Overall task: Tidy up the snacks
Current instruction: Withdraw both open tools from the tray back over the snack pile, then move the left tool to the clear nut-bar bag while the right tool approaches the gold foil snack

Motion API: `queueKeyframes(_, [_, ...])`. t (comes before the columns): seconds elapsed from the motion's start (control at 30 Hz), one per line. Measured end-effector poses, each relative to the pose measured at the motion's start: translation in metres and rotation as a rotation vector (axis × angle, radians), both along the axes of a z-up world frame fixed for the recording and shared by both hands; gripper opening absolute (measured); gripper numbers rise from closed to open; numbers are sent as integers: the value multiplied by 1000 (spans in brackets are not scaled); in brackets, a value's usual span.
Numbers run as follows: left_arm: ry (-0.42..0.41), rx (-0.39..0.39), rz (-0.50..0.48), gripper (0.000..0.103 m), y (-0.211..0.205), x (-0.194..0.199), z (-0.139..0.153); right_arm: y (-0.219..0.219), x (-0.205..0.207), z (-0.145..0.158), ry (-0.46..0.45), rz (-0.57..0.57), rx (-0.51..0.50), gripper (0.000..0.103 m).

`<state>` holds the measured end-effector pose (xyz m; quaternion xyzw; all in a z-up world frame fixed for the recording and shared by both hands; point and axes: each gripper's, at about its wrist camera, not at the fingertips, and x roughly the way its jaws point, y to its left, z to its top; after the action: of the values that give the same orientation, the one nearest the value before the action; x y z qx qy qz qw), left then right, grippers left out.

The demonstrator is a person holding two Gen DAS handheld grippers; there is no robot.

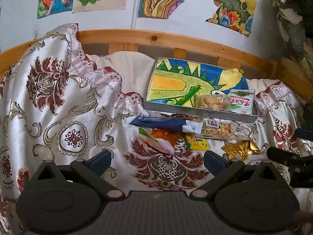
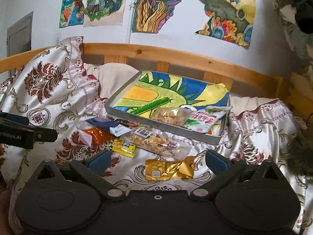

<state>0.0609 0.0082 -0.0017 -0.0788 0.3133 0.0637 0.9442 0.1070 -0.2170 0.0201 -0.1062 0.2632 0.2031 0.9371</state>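
Observation:
A grey tray (image 1: 197,111) (image 2: 162,126) lined with a bright drawing lies on the bed. It holds a green stick (image 1: 187,96) (image 2: 150,105), a clear bag of pale snacks (image 1: 212,101) (image 2: 170,115) and a white-green packet (image 1: 241,101) (image 2: 205,120). In front of the tray lie a dark blue packet (image 1: 158,122), an orange packet (image 1: 166,135) (image 2: 97,135), a pink-white packet (image 1: 160,144), a yellow packet (image 1: 197,142) (image 2: 124,146), a long clear nut bag (image 1: 219,130) (image 2: 156,143) and a gold packet (image 1: 240,149) (image 2: 168,169). My left gripper (image 1: 157,161) hangs open just before the pink-white packet. My right gripper (image 2: 158,161) is open around the gold packet.
A satin floral bedspread (image 1: 64,105) (image 2: 264,129) covers the bed in folds. A wooden bed rail (image 1: 156,39) (image 2: 176,56) runs behind the tray, with drawings on the wall above. Dark clothing hangs at the far right (image 2: 301,9).

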Motion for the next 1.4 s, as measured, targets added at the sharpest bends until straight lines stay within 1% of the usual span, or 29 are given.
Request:
queueKeyframes(0.17, [-6,10,-4,102,-4,5,-4,0,8,-11,13,-1,9,102])
queueKeyframes(0.33, [15,30,-10,102,-10,9,-9,-1,15,-20,38,-5,3,102])
queueKeyframes(0.47, [30,37,-16,102,-13,10,-11,-1,17,-22,47,-10,15,102])
queueKeyframes(0.6, [28,59,-25,102,-16,13,-11,0,18,-23,52,-14,9,102])
queueKeyframes(0.77, [28,74,-14,102,-17,22,-10,-1,20,-23,61,-15,17,102])
queueKeyframes(0.93, [24,122,-24,102,-18,37,-10,-2,28,-25,76,-26,21,102])
queueKeyframes(1.0, [32,130,-50,103,-19,45,-9,-3,34,-26,80,-22,17,102])
queueKeyframes(1.23, [49,183,-141,103,-22,68,-8,0,57,-35,12,48,-63,102])
queueKeyframes(1.4, [61,226,-180,102,-22,83,-12,6,76,-56,-30,130,-95,102])
